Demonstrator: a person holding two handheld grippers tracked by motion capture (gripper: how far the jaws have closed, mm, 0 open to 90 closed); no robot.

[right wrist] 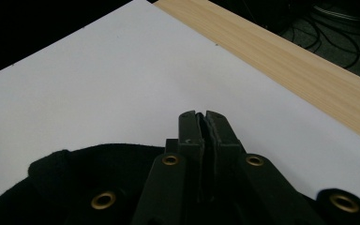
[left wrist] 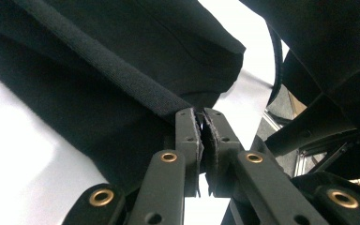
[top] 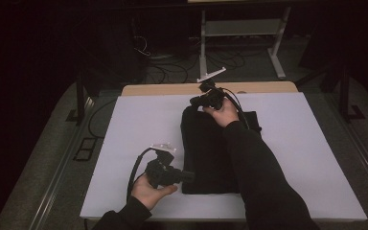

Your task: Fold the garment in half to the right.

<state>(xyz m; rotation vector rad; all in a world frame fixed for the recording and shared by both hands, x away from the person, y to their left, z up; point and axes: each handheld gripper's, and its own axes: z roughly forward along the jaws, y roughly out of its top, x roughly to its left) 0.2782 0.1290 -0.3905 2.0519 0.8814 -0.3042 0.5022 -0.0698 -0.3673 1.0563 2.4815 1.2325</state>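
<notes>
A black garment point(top: 206, 148) lies folded on a white board point(top: 124, 143). My left gripper point(top: 191, 175) is at the garment's near left corner, jaws pointing right. In the left gripper view the left gripper point(left wrist: 202, 115) is shut on the garment point(left wrist: 122, 47), right where a ribbed hem band point(left wrist: 103, 61) runs into the tips. My right gripper point(top: 194, 101) is at the garment's far left corner. In the right gripper view the right gripper point(right wrist: 201, 116) is shut, and the black cloth point(right wrist: 75, 173) rises to a peak around the jaws while the tips stick out over the board point(right wrist: 98, 84).
The person's black-sleeved right forearm point(top: 254, 163) lies across the garment. A strip of wooden tabletop point(top: 172, 89) shows beyond the board's far edge, also seen as wood point(right wrist: 281, 56) in the right gripper view. A white table frame point(top: 242, 28) and floor cables point(top: 172, 67) lie behind.
</notes>
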